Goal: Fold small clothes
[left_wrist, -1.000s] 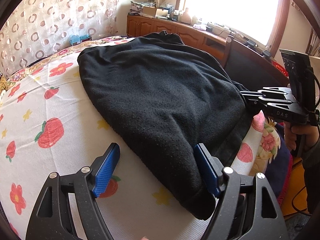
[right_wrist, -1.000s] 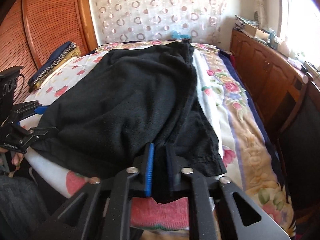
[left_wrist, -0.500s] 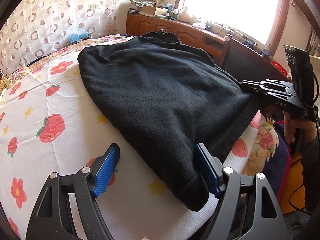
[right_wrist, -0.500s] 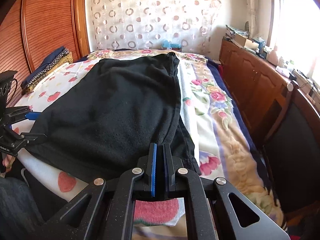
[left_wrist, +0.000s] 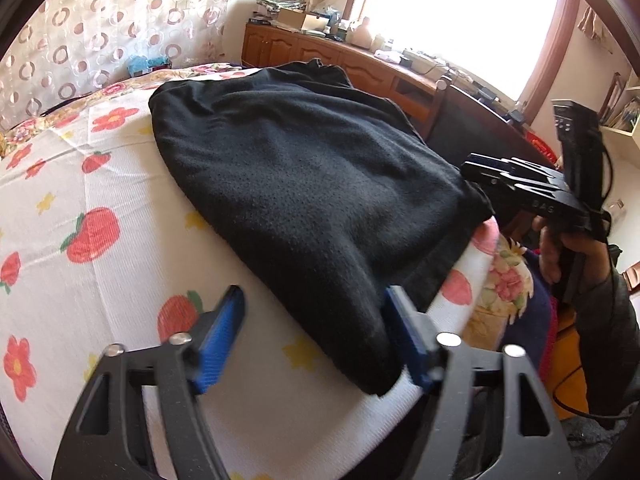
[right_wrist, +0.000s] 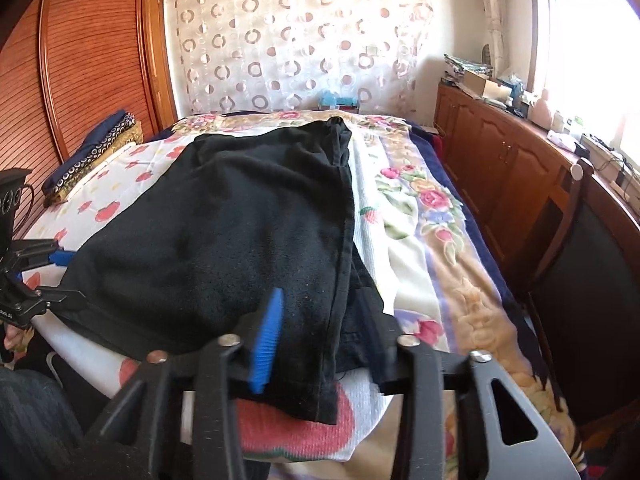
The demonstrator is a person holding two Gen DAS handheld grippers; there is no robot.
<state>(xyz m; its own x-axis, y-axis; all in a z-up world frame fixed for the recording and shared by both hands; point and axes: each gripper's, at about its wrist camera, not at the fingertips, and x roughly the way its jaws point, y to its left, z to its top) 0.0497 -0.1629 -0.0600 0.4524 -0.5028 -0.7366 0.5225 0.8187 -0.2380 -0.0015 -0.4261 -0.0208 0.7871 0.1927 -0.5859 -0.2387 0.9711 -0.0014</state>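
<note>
Right tongs [right_wrist: 320, 328] have just been opening, so we've got them spread with the black garment [right_wrist: 224, 232] hem loose between the pads; left tongs [left_wrist: 316, 332] have been closing a bit, still spread, garment corner at 3 o'clock between them; it's lying on the bed [left_wrist: 80, 280].

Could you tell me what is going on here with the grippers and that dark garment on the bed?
A person is folding a black fleece garment laid on a strawberry-print sheet on the bed. The right gripper has just been opening; the near corner lies between its pads, no longer pinched. The left gripper straddles the other near corner; its jaws have just been closing but stand apart, not yet gripping. The garment lies flat, held by neither.
</note>
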